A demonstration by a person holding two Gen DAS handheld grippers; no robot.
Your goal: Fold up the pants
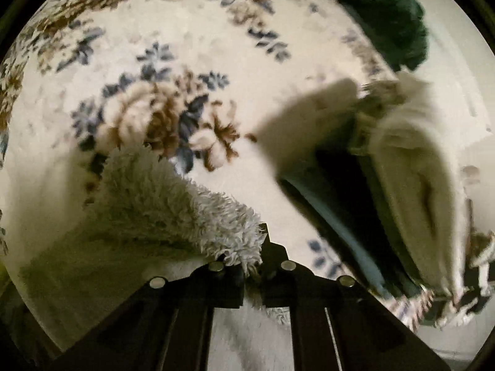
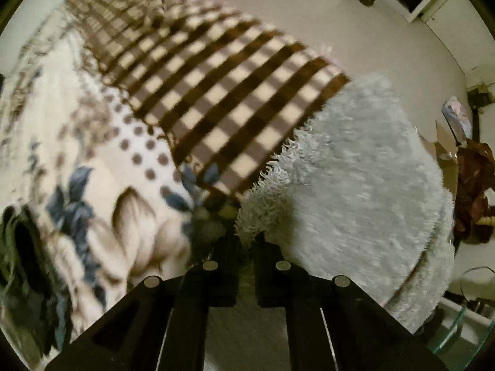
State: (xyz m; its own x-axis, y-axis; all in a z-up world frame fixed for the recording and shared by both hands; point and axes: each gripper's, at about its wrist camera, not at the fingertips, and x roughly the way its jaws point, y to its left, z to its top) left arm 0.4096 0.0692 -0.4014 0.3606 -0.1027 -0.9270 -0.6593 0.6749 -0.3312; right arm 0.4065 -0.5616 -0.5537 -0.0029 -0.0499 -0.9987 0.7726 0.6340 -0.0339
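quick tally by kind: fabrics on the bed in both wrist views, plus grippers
Fluffy pale pants: 1
Floral blanket: 1
Brown checked blanket: 1
Dark green cloth: 1
Grippers: 2, left gripper and right gripper, each shut on the pants
Total: 6

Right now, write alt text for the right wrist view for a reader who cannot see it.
The right tool, seen from behind, is closed on the edge of fluffy pale grey pants spread over a bed. Left of them lie a brown-and-cream checked blanket and a floral blanket; pale floor and scattered clutter fill the blurred background.
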